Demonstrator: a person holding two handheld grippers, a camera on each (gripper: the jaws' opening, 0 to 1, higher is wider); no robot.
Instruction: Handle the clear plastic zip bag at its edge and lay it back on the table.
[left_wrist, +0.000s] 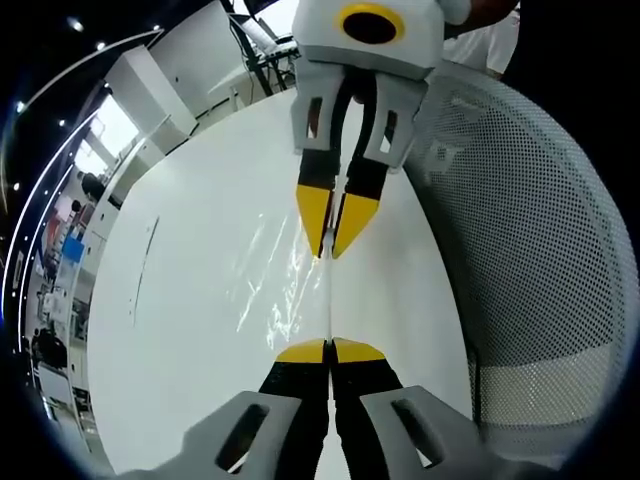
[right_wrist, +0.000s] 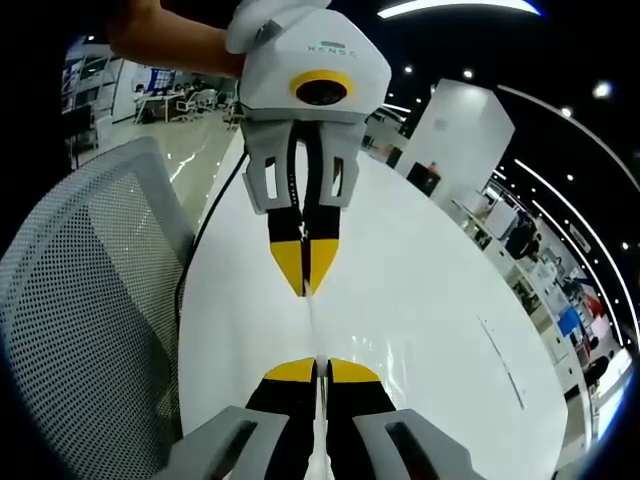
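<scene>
- My left gripper (left_wrist: 329, 350) and right gripper (right_wrist: 320, 368) are both clamped on the clear plastic zip bag (left_wrist: 285, 275), stretched between them over the white round table (left_wrist: 190, 330).
- Step in hand: edge held; next, I judge, lower and release.

White glossy table (left_wrist: 180, 330), rounded edges, ceiling lights reflecting off the top. One thin dark line-like mark (left_wrist: 143, 262) on the surface well in from the edges, too small to identify. Same mark in the right gripper view (right_wrist: 500, 360). A mesh chair back (left_wrist: 540, 260) sits just beside one long edge.
</scene>
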